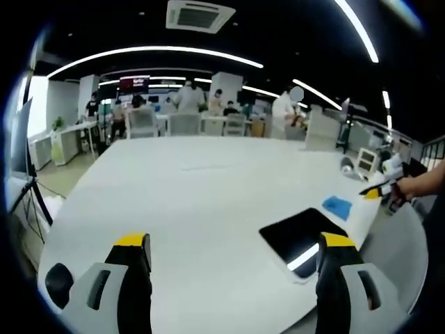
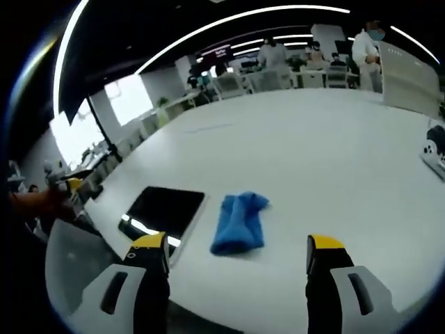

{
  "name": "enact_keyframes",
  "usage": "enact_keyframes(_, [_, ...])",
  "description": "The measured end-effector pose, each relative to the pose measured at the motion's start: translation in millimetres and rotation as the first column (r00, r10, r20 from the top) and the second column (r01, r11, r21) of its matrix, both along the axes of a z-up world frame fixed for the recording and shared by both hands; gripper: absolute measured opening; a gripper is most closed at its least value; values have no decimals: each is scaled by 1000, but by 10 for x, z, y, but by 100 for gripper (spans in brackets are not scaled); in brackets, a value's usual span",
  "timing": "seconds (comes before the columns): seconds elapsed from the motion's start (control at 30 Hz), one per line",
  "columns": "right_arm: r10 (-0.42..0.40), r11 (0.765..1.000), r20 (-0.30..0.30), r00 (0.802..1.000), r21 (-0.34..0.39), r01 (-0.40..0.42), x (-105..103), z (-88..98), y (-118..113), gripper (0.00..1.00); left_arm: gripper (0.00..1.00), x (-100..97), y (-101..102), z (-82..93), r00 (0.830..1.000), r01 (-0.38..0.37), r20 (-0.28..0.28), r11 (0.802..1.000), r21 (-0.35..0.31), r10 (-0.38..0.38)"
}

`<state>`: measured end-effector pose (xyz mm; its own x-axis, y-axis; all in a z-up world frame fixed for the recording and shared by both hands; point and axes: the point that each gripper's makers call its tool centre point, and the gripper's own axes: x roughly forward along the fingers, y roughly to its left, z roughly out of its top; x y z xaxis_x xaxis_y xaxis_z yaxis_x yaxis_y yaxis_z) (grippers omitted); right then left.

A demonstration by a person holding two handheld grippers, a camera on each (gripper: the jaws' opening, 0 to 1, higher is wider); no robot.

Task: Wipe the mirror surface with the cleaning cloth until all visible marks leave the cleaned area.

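Both tongs (image 1: 236,254) (image 2: 238,250) spread, unloaded; mirror (image 2: 163,210) and cloth (image 2: 238,223) near table edge (image 2: 104,233).

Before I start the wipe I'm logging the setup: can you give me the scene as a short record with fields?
surface: white table
mirror: dark rectangular mirror lying flat near the table edge, reflecting a ceiling light strip
cloth: blue cleaning cloth, crumpled, on the table just beside the mirror
left tool: open, empty, above the table, mirror ahead to its right
right tool: open, empty, cloth just ahead between its jaws
background: people at desks beyond the table
wiping: not yet begun
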<state>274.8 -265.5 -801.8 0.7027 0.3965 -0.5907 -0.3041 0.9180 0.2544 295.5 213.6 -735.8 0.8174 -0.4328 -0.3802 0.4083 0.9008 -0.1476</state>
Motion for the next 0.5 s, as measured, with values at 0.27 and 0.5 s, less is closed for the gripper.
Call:
enact_keyframes(0.27, [-18, 1000, -20, 1000, -3, 18, -46, -69, -41, 80, 100, 24, 20, -25, 1000, -12, -13, 1000, -5, 12])
enact_keyframes(0.5, [-20, 1000, -31, 999, -10, 20, -81, -85, -55, 80, 100, 30, 43, -27, 999, -28, -20, 999, -41, 27])
